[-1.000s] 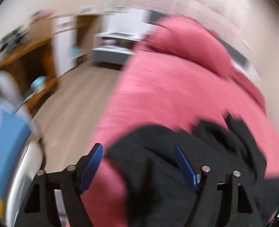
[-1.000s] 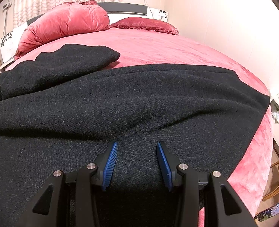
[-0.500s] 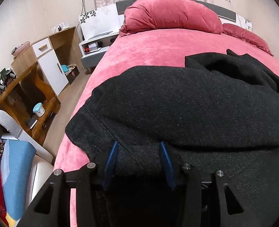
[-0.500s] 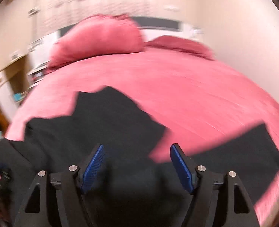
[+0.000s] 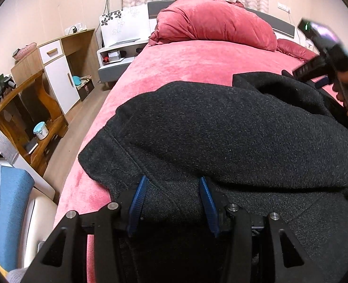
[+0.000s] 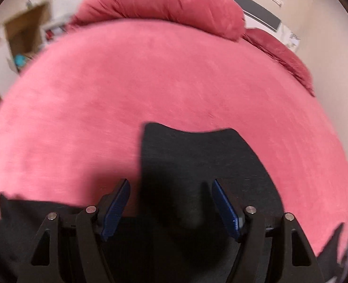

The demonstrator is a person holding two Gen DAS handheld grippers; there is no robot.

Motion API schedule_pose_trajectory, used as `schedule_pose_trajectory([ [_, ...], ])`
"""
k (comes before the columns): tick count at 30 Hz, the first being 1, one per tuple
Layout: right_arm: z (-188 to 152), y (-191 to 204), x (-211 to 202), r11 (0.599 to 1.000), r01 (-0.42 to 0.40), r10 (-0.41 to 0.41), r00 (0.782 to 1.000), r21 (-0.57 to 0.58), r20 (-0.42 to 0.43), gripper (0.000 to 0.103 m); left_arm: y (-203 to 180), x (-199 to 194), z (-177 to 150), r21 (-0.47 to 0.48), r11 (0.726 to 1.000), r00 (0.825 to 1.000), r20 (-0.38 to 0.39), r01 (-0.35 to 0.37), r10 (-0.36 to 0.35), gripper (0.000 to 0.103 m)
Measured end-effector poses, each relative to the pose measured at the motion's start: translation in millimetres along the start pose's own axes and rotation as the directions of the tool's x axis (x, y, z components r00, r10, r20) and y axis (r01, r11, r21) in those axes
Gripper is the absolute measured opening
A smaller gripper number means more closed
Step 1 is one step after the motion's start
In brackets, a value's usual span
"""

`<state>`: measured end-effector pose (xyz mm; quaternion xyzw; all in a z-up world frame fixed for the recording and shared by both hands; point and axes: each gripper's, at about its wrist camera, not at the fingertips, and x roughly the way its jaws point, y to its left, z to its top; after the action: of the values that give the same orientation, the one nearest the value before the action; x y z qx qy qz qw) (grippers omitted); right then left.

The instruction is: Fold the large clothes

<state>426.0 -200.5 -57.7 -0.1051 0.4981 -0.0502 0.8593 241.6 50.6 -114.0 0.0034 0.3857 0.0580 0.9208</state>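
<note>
Black wool coat (image 5: 232,141) lies heaped on the red bedspread (image 5: 185,66), a rounded fold of it bulging just ahead of the left gripper (image 5: 172,197). Left gripper: blue pads part-spread, a ridge of coat fabric bunched between them; whether they actually pinch it, cannot tell.

Left view alone shows the right gripper (image 5: 324,70) off to the far right, held over the coat's far edge. Right view, motion-blurred, shows only a flap of the coat (image 6: 197,155) running forward between its fingers, which stand wide apart, bedspread beyond.

Ahead: large red pillow (image 5: 214,23) against the headboard, curtains behind. Left of the bed: white nightstand (image 5: 119,54), wooden cabinet (image 5: 63,70), wood floor.
</note>
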Motion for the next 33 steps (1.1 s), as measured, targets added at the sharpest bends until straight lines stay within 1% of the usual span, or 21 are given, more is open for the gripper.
schedule_pose_trajectory([
  [1, 0, -5, 6, 1.0, 0.008, -0.008, 1.0, 0.001, -0.019, 0.07, -1, 0, 0, 0.001, 1.0, 1.0, 0.0, -0.001, 0.001, 0.048],
  [2, -1, -13, 10, 1.0, -0.02, 0.02, 0.999, 0.0, -0.028, 0.054, -1, 1, 1, 0.002, 1.0, 1.0, 0.001, -0.003, 0.003, 0.048],
  [3, -2, -22, 9, 0.999, -0.045, 0.045, 0.999, -0.001, -0.026, 0.023, -1, 2, 1, 0.004, 1.0, 1.0, 0.002, -0.006, 0.006, 0.048],
  [4, -2, -29, 9, 0.999, -0.048, 0.048, 0.998, -0.007, -0.028, 0.013, -2, 2, 1, 0.006, 1.0, 1.0, 0.002, -0.009, 0.009, 0.048],
  [6, -4, -52, -1, 0.999, -0.039, 0.039, 0.999, -0.017, 0.005, 0.008, -3, 1, 0, 0.01, 1.0, 1.0, 0.002, -0.014, 0.014, 0.048],
  [8, -4, -80, -16, 1.0, -0.011, 0.012, 0.999, -0.005, 0.052, 0.007, -5, 0, 0, 0.013, 1.0, 1.0, 0.003, -0.017, 0.016, 0.048],
  [11, -4, -133, -41, 0.997, 0.027, -0.037, 0.991, 0.078, 0.131, 0.006, -7, -1, -1, 0.014, 1.0, 1.0, 0.003, -0.021, 0.021, 0.048],
  [13, -6, -175, -56, 0.987, 0.063, -0.088, 0.982, 0.146, 0.17, 0.006, -7, -1, -1, 0.015, 1.0, 1.0, 0.003, -0.022, 0.022, 0.048],
  [15, -12, -222, -71, 0.968, 0.086, -0.136, 0.969, 0.237, 0.204, 0.006, -9, -1, -1, 0.017, 1.0, 1.0, 0.003, -0.026, 0.026, 0.048],
  [17, -16, -262, -82, 0.942, 0.12, -0.199, 0.952, 0.313, 0.232, 0.006, -10, -1, -1, 0.021, 0.999, 0.999, 0.003, -0.033, 0.033, 0.048],
  [19, -17, -304, -94, 0.905, 0.157, -0.272, 0.928, 0.396, 0.254, 0.006, -12, -2, -2, 0.025, 0.999, 0.999, 0.003, -0.039, 0.039, 0.048],
  [21, -22, -344, -102, 0.859, 0.162, -0.32, 0.911, 0.486, 0.261, 0.005, -14, -2, -2, 0.029, 0.999, 0.999, 0.003, -0.044, 0.044, 0.048],
  [23, -29, -375, -102, 0.812, 0.157, -0.347, 0.904, 0.562, 0.248, 0.004, -16, -3, -2, 0.033, 0.998, 0.999, 0.003, -0.05, 0.05, 0.048],
  [24, -39, -393, -100, 0.78, 0.141, -0.351, 0.905, 0.61, 0.239, 0.004, -16, -3, -2, 0.034, 0.998, 0.999, 0.003, -0.052, 0.052, 0.048],
  [27, -64, -436, -85, 0.687, 0.095, -0.339, 0.919, 0.72, 0.202, 0.004, -18, -4, -3, 0.038, 0.998, 0.998, 0.004, -0.058, 0.058, 0.048],
  [28, -71, -444, -78, 0.662, 0.084, -0.334, 0.922, 0.744, 0.193, 0.004, -18, -4, -3, 0.041, 0.997, 0.998, 0.005, -0.062, 0.062, 0.048],
  [29, -78, -453, -70, 0.645, 0.052, -0.308, 0.931, 0.762, 0.198, 0.005, -19, -4, -3, 0.048, 0.996, 0.997, 0.006, -0.071, 0.071, 0.048],
  [30, -84, -461, -53, 0.647, -0.038, -0.219, 0.947, 0.762, 0.234, 0.009, -20, -4, -3, 0.052, 0.996, 0.997, 0.007, -0.076, 0.075, 0.048],
  [31, -86, -465, -41, 0.649, -0.095, -0.143, 0.959, 0.755, 0.244, 0.012, -21, -4, -4, 0.054, 0.996, 0.997, 0.007, -0.078, 0.078, 0.048],
  [32, -91, -469, -19, 0.639, -0.171, -0.011, 0.973, 0.75, 0.232, 0.029, -21, -5, -4, 0.054, 0.995, 0.997, 0.007, -0.078, 0.078, 0.048],
  [33, -95, -472, -7, 0.621, -0.193, 0.044, 0.976, 0.76, 0.212, 0.039, -21, -5, -4, 0.054, 0.995, 0.997, 0.007, -0.079, 0.079, 0.048],
])
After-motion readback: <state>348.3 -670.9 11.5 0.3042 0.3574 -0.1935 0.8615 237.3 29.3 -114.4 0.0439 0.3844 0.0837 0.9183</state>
